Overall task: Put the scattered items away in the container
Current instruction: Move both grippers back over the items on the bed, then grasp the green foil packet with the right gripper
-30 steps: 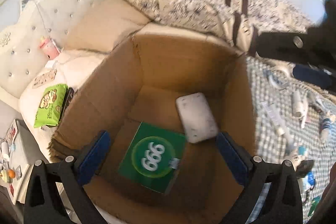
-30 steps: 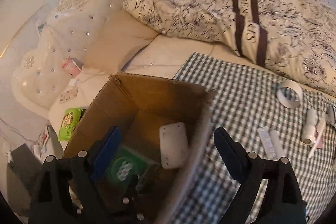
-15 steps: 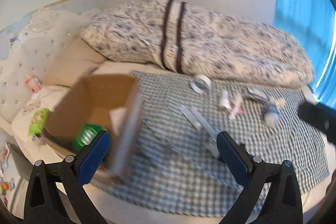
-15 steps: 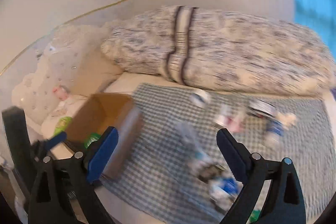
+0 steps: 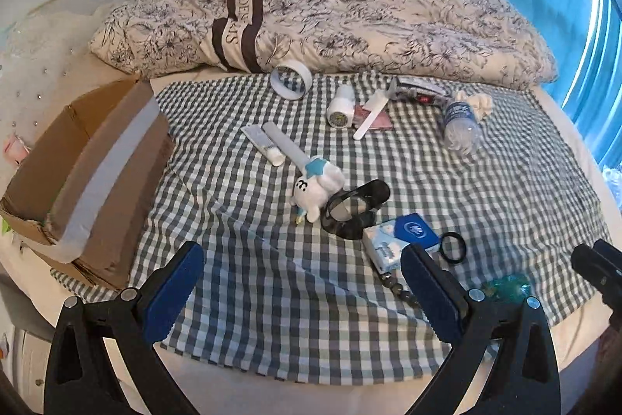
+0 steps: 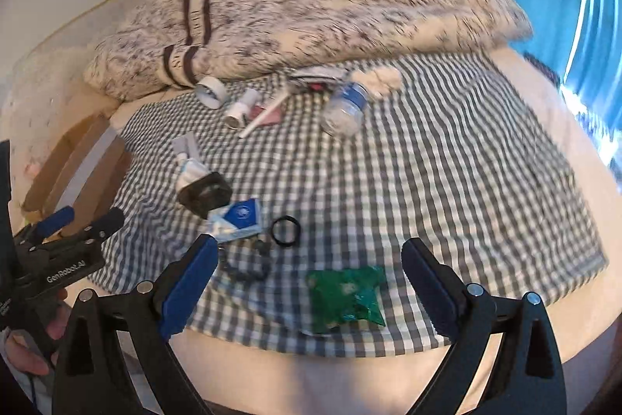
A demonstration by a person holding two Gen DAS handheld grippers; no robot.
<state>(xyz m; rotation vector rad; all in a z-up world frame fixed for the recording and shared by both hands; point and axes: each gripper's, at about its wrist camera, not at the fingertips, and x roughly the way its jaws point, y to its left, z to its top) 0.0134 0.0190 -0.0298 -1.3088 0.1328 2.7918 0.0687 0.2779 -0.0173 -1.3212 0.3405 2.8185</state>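
Here both grippers hung with jaws wide and nothing between them, above the near edge of the checked cloth. The left gripper sat over bare cloth toward the near left corner; its right finger stood just before the tissue pack and a string of dark beads. The right gripper hovered near the green packet, which lay at the near edge between its fingers in that view. Just beyond were the black ring and the tissue pack, with a black pouch touching the pack's far side and a white plush beside the pouch. Farther in lay two white tubes. Toward the far edge were a tape roll, a small white bottle, a white stick across a pink card, and a clear bottle on its side. The box stood at the cloth's left edge, well apart from the clutter, its inside hidden from both views. A floral duvet lay bunched along the far edge
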